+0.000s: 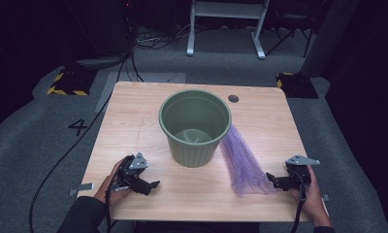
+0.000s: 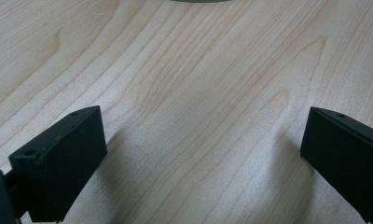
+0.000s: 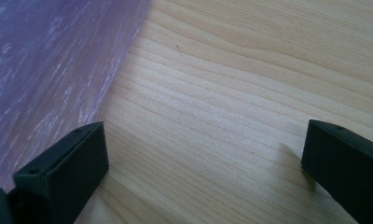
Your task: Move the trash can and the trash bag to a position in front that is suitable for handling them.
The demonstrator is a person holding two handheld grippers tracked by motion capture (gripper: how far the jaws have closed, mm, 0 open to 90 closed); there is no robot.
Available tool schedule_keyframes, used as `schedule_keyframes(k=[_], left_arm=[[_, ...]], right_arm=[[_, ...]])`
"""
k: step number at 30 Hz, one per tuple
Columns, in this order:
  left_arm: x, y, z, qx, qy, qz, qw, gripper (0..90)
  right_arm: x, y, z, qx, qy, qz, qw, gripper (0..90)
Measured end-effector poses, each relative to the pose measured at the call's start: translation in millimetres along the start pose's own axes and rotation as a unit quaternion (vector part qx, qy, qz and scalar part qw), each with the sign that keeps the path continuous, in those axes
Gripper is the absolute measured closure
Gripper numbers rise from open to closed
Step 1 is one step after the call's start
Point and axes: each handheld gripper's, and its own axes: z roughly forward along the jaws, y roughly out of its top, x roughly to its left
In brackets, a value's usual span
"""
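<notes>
A green ribbed bin (image 1: 194, 127) stands upright in the middle of the wooden table (image 1: 134, 126). A folded purple plastic bag (image 1: 243, 162) lies flat to its right, one end touching the bin's side. My left gripper (image 1: 153, 187) rests low near the table's front left, open, with bare wood between its jaws (image 2: 203, 154). The bin's base (image 2: 198, 1) peeks in at the top edge of the left gripper view. My right gripper (image 1: 270, 180) sits at the front right, open, just beside the bag's near end. The bag (image 3: 49, 70) lies by its left jaw.
A round cable hole (image 1: 233, 98) marks the table's back right. Grey carpet surrounds the table, with cables (image 1: 66, 150) running along the left, yellow-black striped bases (image 1: 68, 82) at both back corners and a white frame (image 1: 226, 29) behind.
</notes>
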Motion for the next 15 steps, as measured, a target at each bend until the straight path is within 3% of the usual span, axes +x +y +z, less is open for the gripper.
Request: schedule_keyframes(k=[5,6,7,11,15], left_arm=[[2.4,-1.8,-1.8,0.0,-0.009,0.011,0.9999,0.0],[2.3,-2.4,-2.1,-0.001,-0.01,0.012,0.9999,0.0],[2.3,-3.0,-2.8,0.0,-0.011,0.013,0.9998,0.0],[2.8,-4.6,-4.3,0.0,-0.014,0.017,0.9997,0.0],[2.3,-5.1,-4.7,-0.001,-0.016,0.02,0.9997,0.2]], right_arm=[[1.8,-0.9,-1.6,-0.006,-0.003,-0.006,1.0,4.0],[2.7,-2.2,-3.7,-0.015,0.002,-0.007,0.9999,12.9],[2.8,-3.0,-5.1,-0.018,0.006,-0.003,0.9998,15.6],[2.3,-3.9,-8.1,-0.011,0.004,-0.001,0.9999,15.8],[6.5,-1.3,-12.6,0.008,-0.01,-0.016,0.9998,15.8]])
